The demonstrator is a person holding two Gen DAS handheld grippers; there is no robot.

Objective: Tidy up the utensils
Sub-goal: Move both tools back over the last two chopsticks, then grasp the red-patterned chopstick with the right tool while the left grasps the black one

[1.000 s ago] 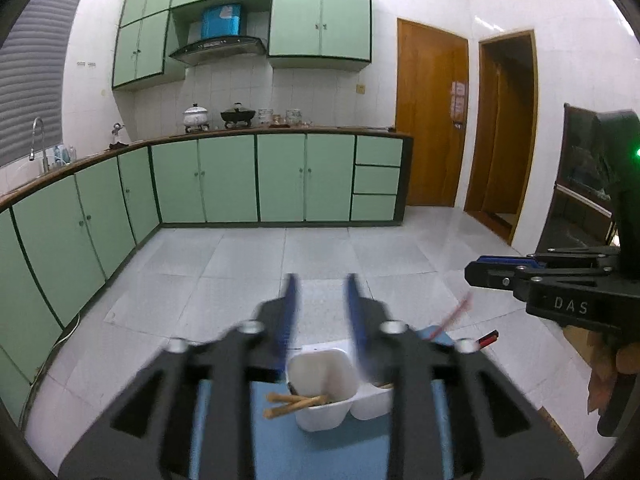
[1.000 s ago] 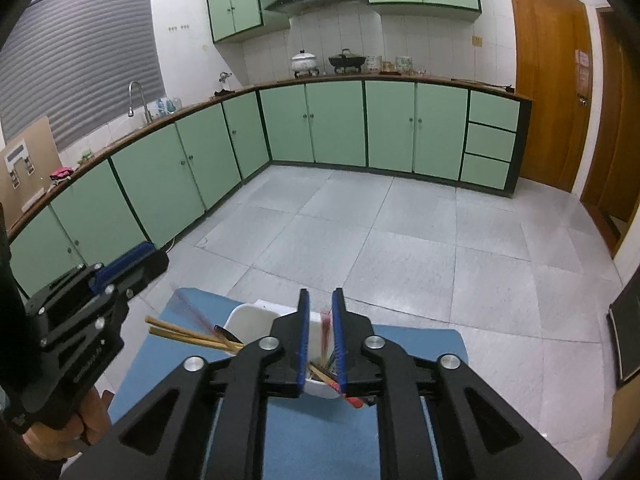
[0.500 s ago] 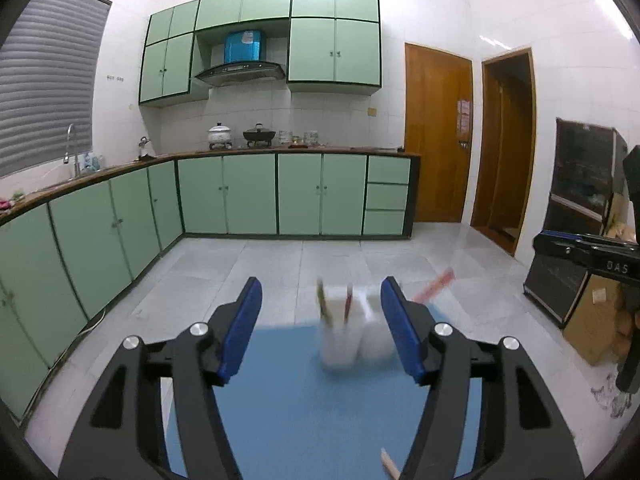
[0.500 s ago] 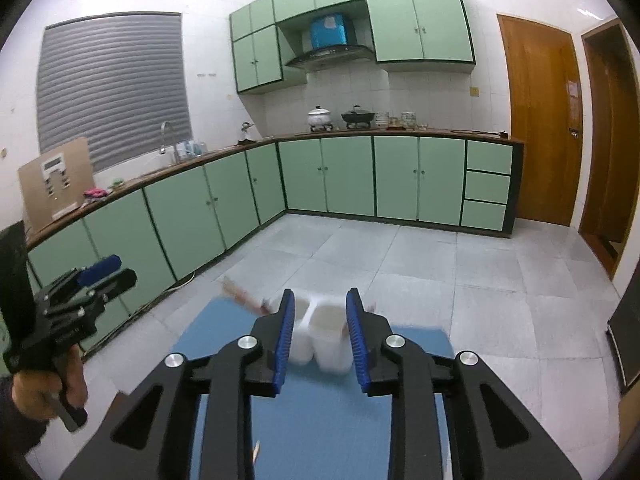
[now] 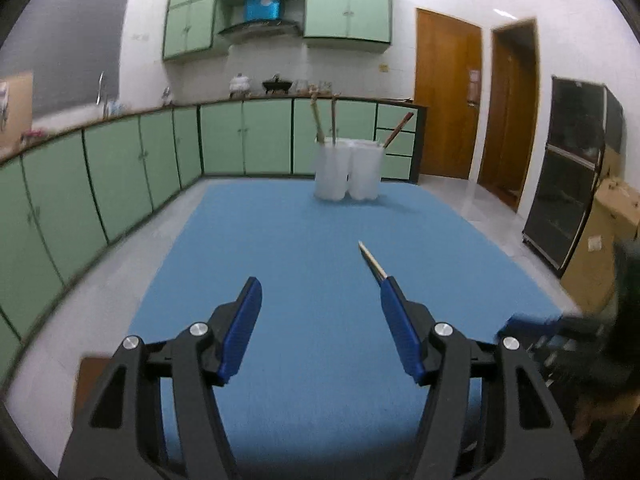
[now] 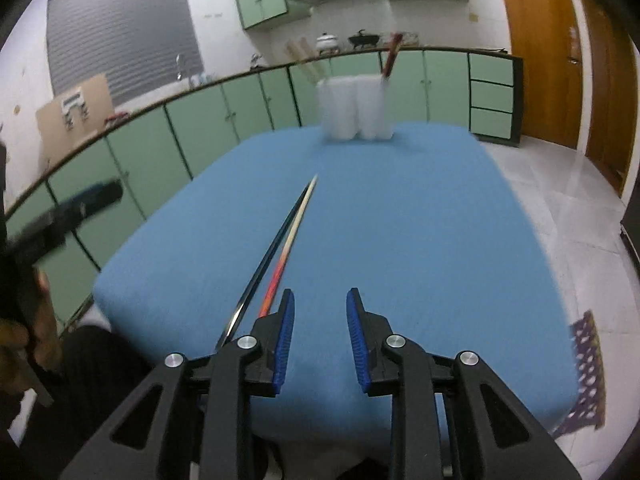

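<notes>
Blue cloth-covered table (image 5: 304, 240) bears a white two-cup plastic holder (image 5: 346, 174) of upright chopsticks at its far edge; two loose chopsticks (image 6: 280, 256) lie nearer; left gripper (image 5: 320, 300) and right gripper (image 6: 320, 312) hover with jaws apart, nothing between them.

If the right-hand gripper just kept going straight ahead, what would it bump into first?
Probably the bare blue tabletop. The right gripper points slightly downward, the chopsticks lie just left of its line, and the white holder stands farther on.

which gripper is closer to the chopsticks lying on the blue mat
Right. The right gripper sits just beside the loose chopsticks, which run past its left finger. The left gripper is further off; only their tip shows beyond its right finger.
</notes>
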